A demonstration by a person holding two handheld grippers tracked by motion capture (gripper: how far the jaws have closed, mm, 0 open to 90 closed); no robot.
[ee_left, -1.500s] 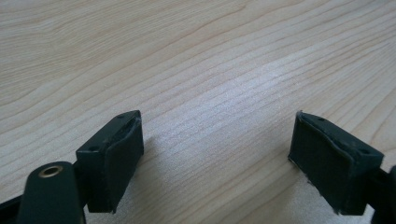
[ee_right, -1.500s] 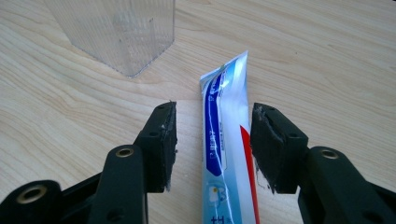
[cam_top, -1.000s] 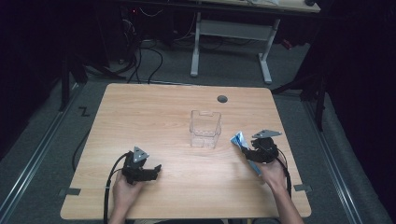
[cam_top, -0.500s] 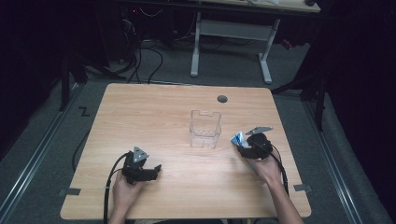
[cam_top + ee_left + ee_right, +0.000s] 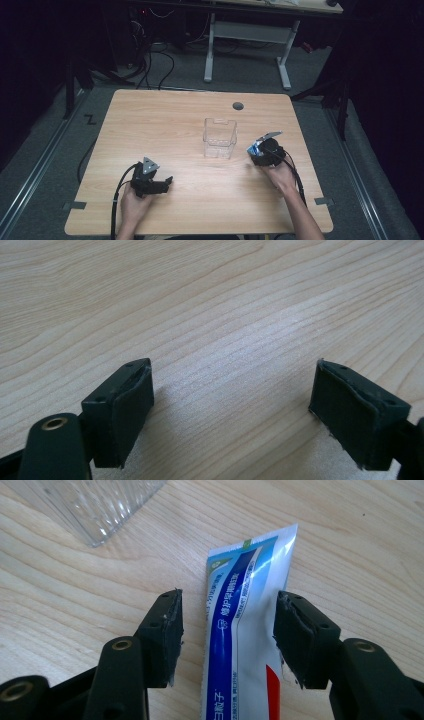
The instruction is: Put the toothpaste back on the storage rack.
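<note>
A blue and white toothpaste tube [image 5: 240, 630] lies flat on the wooden table [image 5: 165, 130], its crimped end pointing away from the camera in the right gripper view. My right gripper [image 5: 227, 597] is open and straddles the tube, one jaw on each side, with a small gap at the left jaw. From above, the tube [image 5: 253, 146] pokes out of the right gripper [image 5: 257, 151], just right of a clear plastic container [image 5: 220, 138]. Near the front left, my left gripper [image 5: 167, 181] rests low over bare wood. Its jaws stand wide open and hold nothing [image 5: 232, 375].
A corner of the clear container [image 5: 100, 505] lies just ahead and to the left of the right jaws. A round cable hole [image 5: 238, 106] sits near the table's far edge. Behind the table stand a white-legged desk [image 5: 247, 35] and floor cables [image 5: 150, 60].
My right gripper has slid forward and to the left along the tube, so its jaws now sit on both sides of it. The tube and left gripper have stayed put.
</note>
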